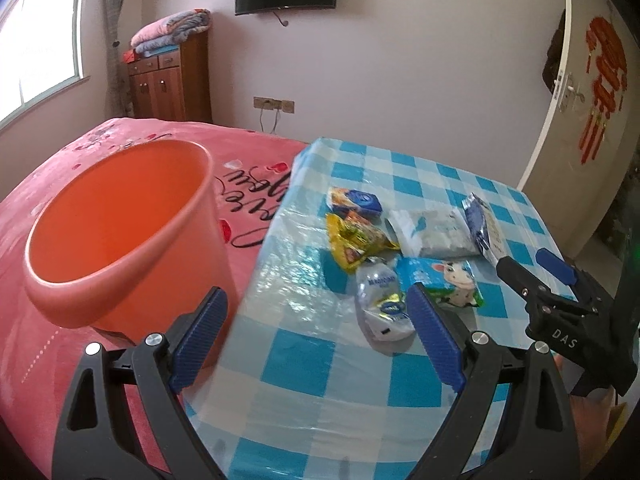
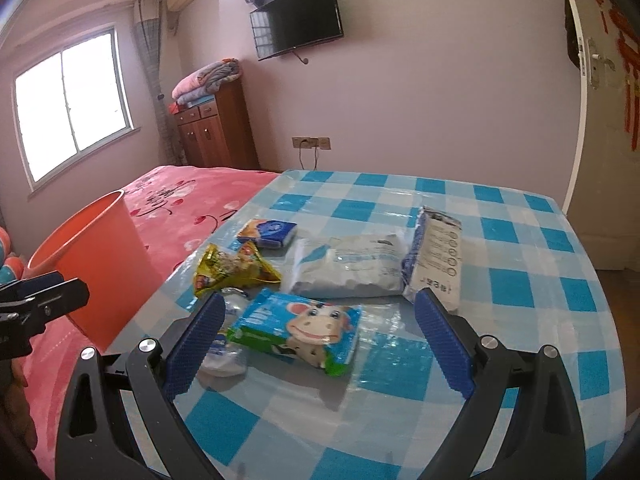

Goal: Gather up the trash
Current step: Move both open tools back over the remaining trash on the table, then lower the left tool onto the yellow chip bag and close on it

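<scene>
With both tongs (image 1: 316, 334) (image 2: 318, 342) wide and empty, we judge the cow wrapper (image 2: 298, 330), at twelve o'clock from the right tongs, light, crinkly, best pinched across its middle.

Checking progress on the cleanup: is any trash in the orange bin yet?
No, the orange bin shows a bare inside, and the wrappers lie on the checked table.

"DAS" stands in pale letters on the black body of the right gripper (image 1: 532, 270); the clear pouch (image 1: 382, 306) near the table's front edge carries a blue word too blurred to read
</scene>
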The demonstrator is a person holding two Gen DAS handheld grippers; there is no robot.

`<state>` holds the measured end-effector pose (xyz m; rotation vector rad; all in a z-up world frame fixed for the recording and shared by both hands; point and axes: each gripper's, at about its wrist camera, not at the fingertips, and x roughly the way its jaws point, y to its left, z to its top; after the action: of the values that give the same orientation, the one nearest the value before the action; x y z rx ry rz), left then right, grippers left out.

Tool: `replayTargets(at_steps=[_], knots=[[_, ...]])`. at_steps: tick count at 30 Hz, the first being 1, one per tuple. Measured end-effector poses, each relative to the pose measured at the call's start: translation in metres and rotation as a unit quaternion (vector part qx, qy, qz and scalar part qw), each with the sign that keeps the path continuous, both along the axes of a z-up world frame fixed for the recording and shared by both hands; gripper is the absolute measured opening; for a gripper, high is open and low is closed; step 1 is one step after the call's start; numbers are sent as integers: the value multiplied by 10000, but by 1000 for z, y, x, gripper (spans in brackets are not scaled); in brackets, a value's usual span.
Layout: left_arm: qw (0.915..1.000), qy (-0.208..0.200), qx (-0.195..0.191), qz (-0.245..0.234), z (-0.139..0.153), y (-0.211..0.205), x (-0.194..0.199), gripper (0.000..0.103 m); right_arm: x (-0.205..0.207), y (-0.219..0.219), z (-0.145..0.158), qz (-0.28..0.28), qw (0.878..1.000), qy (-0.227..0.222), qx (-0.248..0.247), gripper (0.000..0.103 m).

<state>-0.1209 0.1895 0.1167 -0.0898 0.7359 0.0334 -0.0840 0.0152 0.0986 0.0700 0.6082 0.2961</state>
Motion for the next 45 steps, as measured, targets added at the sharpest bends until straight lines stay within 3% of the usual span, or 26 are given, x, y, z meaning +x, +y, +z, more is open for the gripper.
replayTargets(at_steps=[16, 25, 36, 41, 45], knots=[[9994, 256, 106, -221, -15, -38, 31, 91, 20, -53, -40, -310, 9975, 504, 379, 94], [9995, 250, 144, -106, -12, -56, 86, 91, 30, -82, -50, -393, 9940, 681, 754, 94], [9965, 741, 224, 300, -53, -58, 133, 91, 40, -113, -59, -512, 9880, 899, 1146, 95], [9941, 962, -56, 489, -67, -49, 148, 91, 44, -117, -63, -461, 9859, 1002, 1256, 95], [9926, 1086, -16, 541, -75, -49, 159, 91, 47, -120, -64, -424, 9852, 1023, 1311, 94]])
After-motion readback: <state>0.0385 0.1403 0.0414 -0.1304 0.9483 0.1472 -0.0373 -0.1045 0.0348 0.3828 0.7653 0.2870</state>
